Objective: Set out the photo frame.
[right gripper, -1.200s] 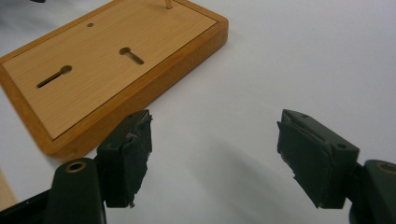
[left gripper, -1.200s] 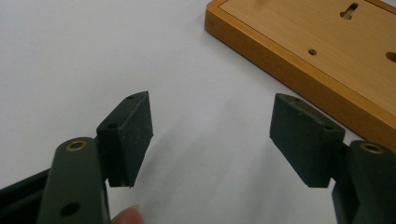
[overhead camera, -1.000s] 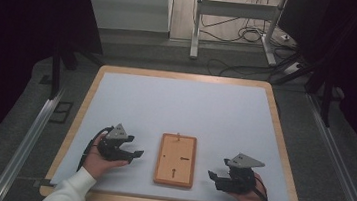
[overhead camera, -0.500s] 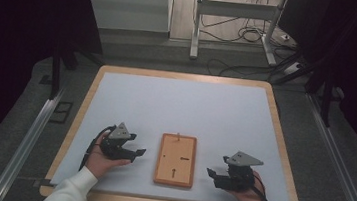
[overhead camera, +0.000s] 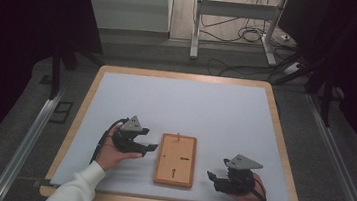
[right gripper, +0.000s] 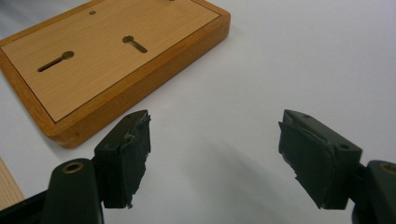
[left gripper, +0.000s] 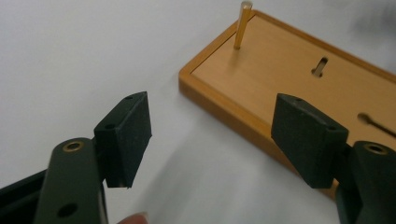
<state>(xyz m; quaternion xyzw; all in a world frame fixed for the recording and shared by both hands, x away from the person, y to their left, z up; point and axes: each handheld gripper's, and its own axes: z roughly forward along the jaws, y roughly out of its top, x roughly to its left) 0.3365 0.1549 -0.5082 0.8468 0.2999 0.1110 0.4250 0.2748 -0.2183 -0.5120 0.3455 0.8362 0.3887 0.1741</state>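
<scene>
We see the board (overhead camera: 176, 159) flat on the table (overhead camera: 191, 107) between both grippers, a thin peg (left gripper: 242, 24) upright at its far end. Left gripper (overhead camera: 147, 148) and right gripper (overhead camera: 211, 177) gape wide, empty. A careless closing could knock the peg or shove the board

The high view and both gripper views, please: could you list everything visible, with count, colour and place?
wooden board: one, orange-brown, two keyhole slots, near edge of table, between the grippers
peg: one, brass-coloured, upright at board's far end
table: one, white top, wooden rim
metal stand: one, grey, on the floor beyond table
cables: several, dark, on the floor
left gripper: one, black, open, left of board
right gripper: one, black, open, right of board
</scene>
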